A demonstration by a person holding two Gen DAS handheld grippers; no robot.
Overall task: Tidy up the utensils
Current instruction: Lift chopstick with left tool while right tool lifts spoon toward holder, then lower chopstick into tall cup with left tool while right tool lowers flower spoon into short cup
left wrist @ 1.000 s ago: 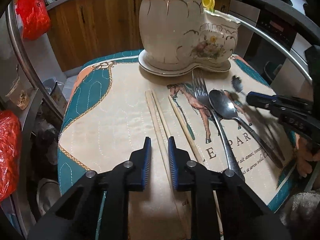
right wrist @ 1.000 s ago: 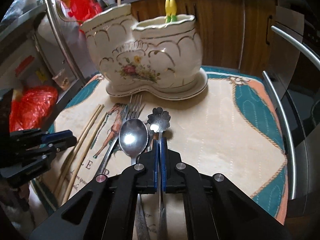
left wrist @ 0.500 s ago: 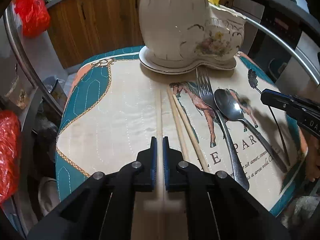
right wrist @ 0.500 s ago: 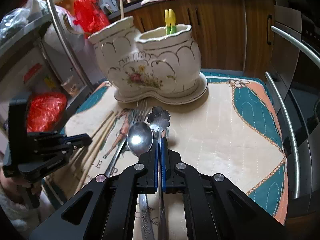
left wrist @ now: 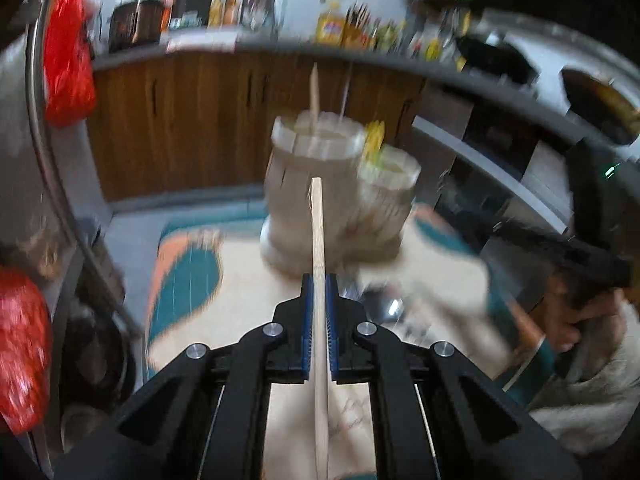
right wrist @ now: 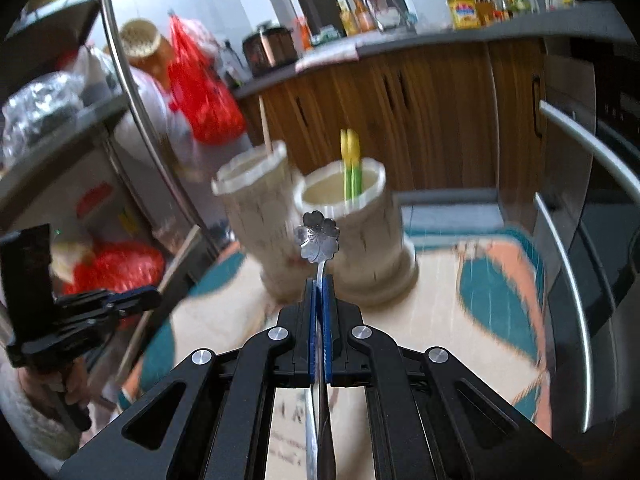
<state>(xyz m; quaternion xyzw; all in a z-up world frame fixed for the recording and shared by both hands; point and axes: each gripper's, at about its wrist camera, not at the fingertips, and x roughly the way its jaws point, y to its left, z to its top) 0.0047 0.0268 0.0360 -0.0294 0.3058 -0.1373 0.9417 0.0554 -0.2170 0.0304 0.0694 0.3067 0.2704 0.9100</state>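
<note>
A single wooden chopstick (left wrist: 318, 240) is clamped between the closed blue pads of the left gripper (left wrist: 319, 292), its shaft running lengthwise along the fingers so that the free end points ahead at the ceramic utensil holder (left wrist: 316, 196). Held this way, the stick can probably be tipped end-first into an opening without regripping. The right gripper (right wrist: 319, 292) is likewise shut on a slim metal spoon with a flower-shaped end (right wrist: 318, 236), the flower projecting forward of the fingertips and the handle passing back between the pads; a similar end-first drop seems intended. Both utensils are carried in the air above the patterned mat (right wrist: 452, 320), short of the holder and not yet over its rim.

The holder is made of two joined cream cups on a shared base. In the taller cup (right wrist: 252, 200) one pale stick (right wrist: 265, 126) is seen standing upright, so the chopstick is judged to belong there. In the shorter cup (right wrist: 344, 208) a yellow-and-green item (right wrist: 351, 164) is standing (its kind cannot be told through the blur), and the spoon is probably meant for this side. A further spoon bowl (left wrist: 386, 306) can be made out lying on the mat just beyond the left gripper, so more sorting is judged to remain
</note>
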